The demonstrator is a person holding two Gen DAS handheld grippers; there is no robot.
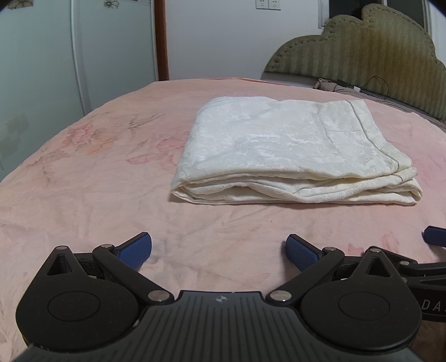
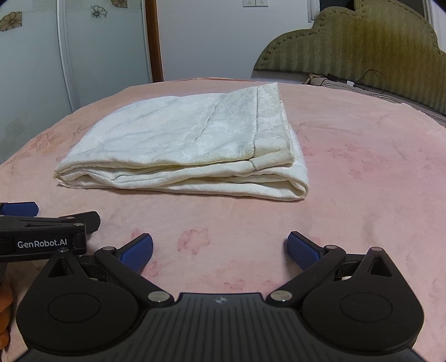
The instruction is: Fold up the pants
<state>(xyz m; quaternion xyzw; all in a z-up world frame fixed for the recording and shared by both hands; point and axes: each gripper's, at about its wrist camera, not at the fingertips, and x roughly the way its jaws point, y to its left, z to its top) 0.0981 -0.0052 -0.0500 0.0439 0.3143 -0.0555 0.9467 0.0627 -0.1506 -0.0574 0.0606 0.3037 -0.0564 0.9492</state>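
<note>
Inventory, near to far, all places given relative to the folded pants.

1. My left gripper (image 1: pixel 218 252): jaws spread wide, nothing between them, blue pads facing in. Sits on the near side of the pants, apart from them, low over the bed. Also seen from the right wrist view as a black body w/ "GenRobot.AI" label at far left (image 2: pixel 41 236).

2. My right gripper (image 2: pixel 220 252): jaws likewise wide open, holding nothing. Near side of the pants, not touching them. One blue pad of it shows at the right edge of the left wrist view (image 1: pixel 434 235).

3. Bed (image 1: pixel 83 195): pink cover w/ faint floral print, wrinkled; carries the pants and runs under both grippers.

4. Pants (image 1: pixel 295 150): cream-white, textured fabric, folded into a flat rectangular stack of several layers; layered edges face me, seam lines visible on top toward its right side. Lies on the bed approx. centre, just ahead of both grippers.

5. Headboard (image 2: pixel 362 41): olive-green padded, scalloped top; beyond the pants, to their right. Dark cable (image 2: pixel 373 78) at its base.

6. Wardrobe doors (image 1: pixel 41 55): pale, flower decals; beyond the pants, to their left. Brown wooden post (image 1: pixel 161 39) beside them, white wall w/ sockets (image 1: pixel 267 4) behind.
</note>
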